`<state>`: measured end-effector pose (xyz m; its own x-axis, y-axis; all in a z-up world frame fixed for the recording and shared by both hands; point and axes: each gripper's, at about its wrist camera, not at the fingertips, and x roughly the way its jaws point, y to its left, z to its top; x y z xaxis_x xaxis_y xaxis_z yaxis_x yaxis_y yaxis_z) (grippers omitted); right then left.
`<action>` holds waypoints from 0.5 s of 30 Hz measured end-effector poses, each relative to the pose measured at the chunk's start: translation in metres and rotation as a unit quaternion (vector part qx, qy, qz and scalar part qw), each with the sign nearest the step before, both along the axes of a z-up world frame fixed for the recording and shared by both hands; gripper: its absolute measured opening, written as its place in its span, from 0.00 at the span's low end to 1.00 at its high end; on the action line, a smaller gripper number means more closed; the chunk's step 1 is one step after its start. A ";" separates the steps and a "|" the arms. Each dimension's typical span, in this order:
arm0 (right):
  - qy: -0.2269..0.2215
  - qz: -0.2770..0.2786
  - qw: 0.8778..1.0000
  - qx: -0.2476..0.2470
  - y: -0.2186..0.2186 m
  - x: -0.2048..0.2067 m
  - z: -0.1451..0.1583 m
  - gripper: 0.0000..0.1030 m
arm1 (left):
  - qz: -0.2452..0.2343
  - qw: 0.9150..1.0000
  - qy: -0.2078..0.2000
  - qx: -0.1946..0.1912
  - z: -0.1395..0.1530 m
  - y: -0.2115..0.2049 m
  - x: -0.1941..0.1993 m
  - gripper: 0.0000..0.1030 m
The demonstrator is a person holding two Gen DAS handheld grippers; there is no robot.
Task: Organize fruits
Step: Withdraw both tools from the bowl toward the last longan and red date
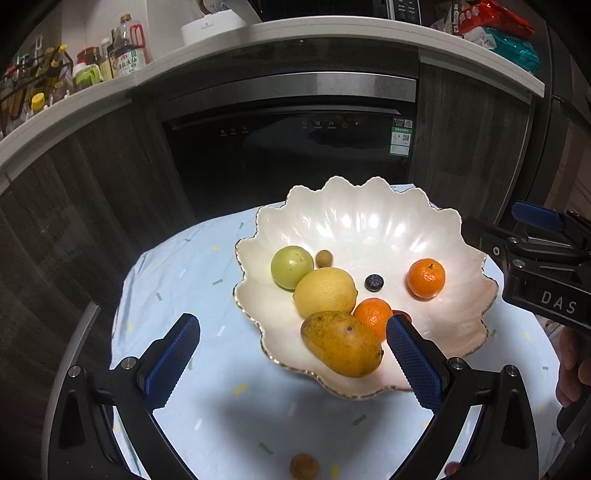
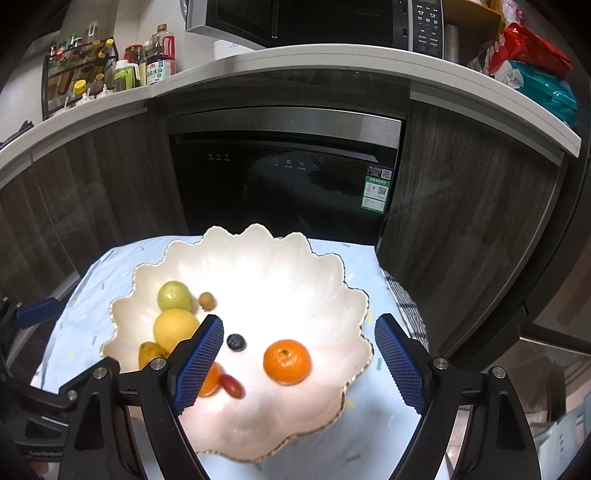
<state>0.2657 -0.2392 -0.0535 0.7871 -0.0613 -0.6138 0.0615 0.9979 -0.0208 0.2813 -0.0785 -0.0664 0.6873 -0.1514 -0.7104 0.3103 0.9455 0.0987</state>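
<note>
A white scalloped bowl (image 1: 369, 221) (image 2: 258, 258) sits on a pale blue cloth. It holds a mango (image 1: 341, 343), a lemon (image 1: 325, 291), a green fruit (image 1: 291, 266), a small brown longan (image 1: 324, 258), a blueberry (image 1: 374, 282), two tangerines (image 1: 426, 277) (image 1: 373, 317) and a red date (image 2: 232, 386). My left gripper (image 1: 291, 365) is open and empty, low before the bowl's near rim. My right gripper (image 2: 299, 365) is open and empty above the bowl, with the lone tangerine (image 2: 287, 361) between its fingers' line of sight. Another longan (image 1: 304, 466) lies on the cloth.
A small round table with the blue cloth (image 1: 177, 280) stands before a dark built-in appliance (image 1: 291, 147). A counter (image 1: 332, 29) above carries bottles, a microwave and snack bags. A checked towel (image 2: 406, 306) lies at the table's right edge.
</note>
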 end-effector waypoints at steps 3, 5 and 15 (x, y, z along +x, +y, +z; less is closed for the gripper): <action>-0.003 0.000 1.000 0.000 0.004 -0.011 0.004 0.82 | -0.005 1.000 -0.004 0.003 0.005 0.001 -0.008 1.00; -0.005 0.000 1.000 0.000 0.006 -0.017 0.006 0.82 | -0.007 1.000 -0.008 0.004 0.007 0.002 -0.013 1.00; -0.011 0.000 1.000 0.001 0.017 -0.047 0.011 0.82 | -0.022 0.999 -0.029 0.007 0.018 0.010 -0.038 1.00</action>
<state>0.2183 -0.2222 -0.0424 0.7998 -0.0602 -0.5972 0.0625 0.9979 -0.0168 0.2438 -0.0682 -0.0480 0.7196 -0.1726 -0.6726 0.3453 0.9293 0.1309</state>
